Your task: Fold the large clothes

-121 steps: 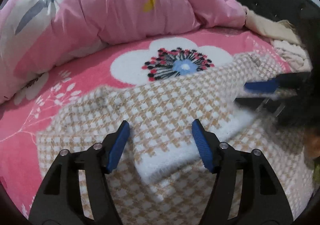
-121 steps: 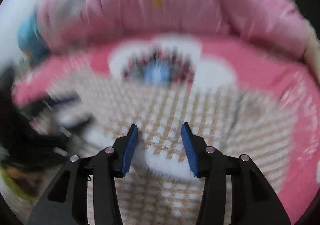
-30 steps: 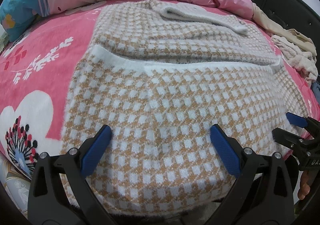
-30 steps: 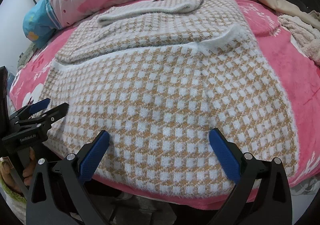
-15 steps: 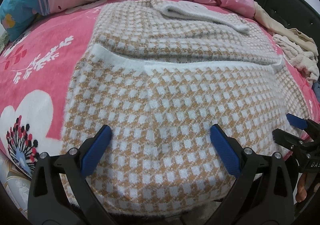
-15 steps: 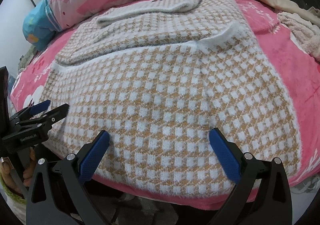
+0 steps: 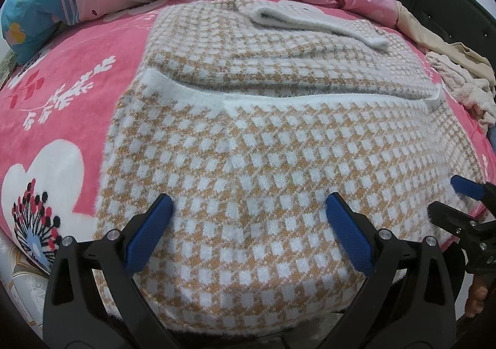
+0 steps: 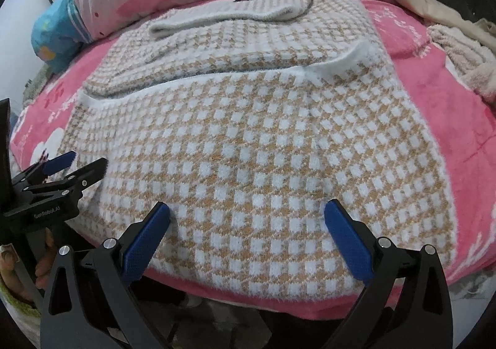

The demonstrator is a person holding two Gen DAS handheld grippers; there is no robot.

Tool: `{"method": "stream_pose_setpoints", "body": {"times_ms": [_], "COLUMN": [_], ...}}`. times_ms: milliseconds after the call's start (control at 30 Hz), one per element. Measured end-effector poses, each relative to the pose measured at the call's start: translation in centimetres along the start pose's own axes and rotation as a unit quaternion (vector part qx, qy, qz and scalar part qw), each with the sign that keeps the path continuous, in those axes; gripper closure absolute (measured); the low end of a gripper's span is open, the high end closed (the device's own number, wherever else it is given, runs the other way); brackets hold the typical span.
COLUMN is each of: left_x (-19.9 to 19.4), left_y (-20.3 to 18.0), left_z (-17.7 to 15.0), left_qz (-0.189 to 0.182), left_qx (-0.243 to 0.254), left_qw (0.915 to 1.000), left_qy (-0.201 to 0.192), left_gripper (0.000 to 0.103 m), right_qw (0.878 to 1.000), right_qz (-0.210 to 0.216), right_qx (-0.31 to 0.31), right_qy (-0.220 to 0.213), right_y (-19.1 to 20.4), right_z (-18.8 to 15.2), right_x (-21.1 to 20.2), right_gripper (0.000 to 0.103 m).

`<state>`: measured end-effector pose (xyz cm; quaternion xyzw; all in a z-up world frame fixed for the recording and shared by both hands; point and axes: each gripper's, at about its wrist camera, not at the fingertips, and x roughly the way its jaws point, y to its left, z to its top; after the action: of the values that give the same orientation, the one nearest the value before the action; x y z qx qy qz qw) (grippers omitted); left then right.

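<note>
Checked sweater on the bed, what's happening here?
A person holds a two-finger gripper in each hand over a tan-and-white checked sweater spread on a pink floral blanket. Its sleeves lie folded across the body. The left gripper and right gripper are both open near the hem, gripping nothing. The bottom-up fold isn't done yet.

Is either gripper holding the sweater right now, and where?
Nothing is held. The left gripper and right gripper are both open over the checked sweater's near edge.
</note>
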<state>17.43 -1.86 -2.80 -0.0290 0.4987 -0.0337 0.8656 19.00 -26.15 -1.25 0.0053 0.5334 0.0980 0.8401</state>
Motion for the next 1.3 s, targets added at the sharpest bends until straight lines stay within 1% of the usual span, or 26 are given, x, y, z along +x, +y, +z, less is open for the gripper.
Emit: {"method": "stream_pose_setpoints", "body": {"times_ms": [167,300,400,667,933,1300], "left_x": [-0.1,-0.2,-0.3,-0.6,-0.7,-0.7], "left_y": [0.1,0.1,0.2,0.2,0.2,-0.1], "left_z": [-0.1,-0.1,-0.1,-0.5,-0.6,-0.6], "left_qz": [0.0,0.0,-0.001,0.003,0.004,0.004], "left_qx": [0.001,0.002,0.003,0.007,0.007,0.008], "left_qw": [1.0,1.0,0.9999,0.9999,0.9998,0.9998], "left_qy": [-0.001,-0.005,-0.009,-0.016,-0.016,-0.017], "left_gripper": [0.007,0.007,0.007,0.007,0.007,0.007], "right_qw": [0.999,0.999,0.999,0.998,0.998,0.998], "right_qz": [0.003,0.002,0.016,0.026,0.012,0.013], "right_qx": [-0.014,-0.017,-0.014,-0.013,-0.03,-0.028], "right_qy": [-0.036,-0.044,-0.047,-0.049,-0.056,-0.058], "right_y": [1.2,1.8,2.1,1.4,1.8,1.9], "right_z": [1.2,2.4,3.1,2.7,1.9,1.5], "right_x": [-1.1,-0.5,0.3,2.2,2.4,2.5], "right_gripper": [0.006,0.006,0.006,0.006,0.006,0.006]}}
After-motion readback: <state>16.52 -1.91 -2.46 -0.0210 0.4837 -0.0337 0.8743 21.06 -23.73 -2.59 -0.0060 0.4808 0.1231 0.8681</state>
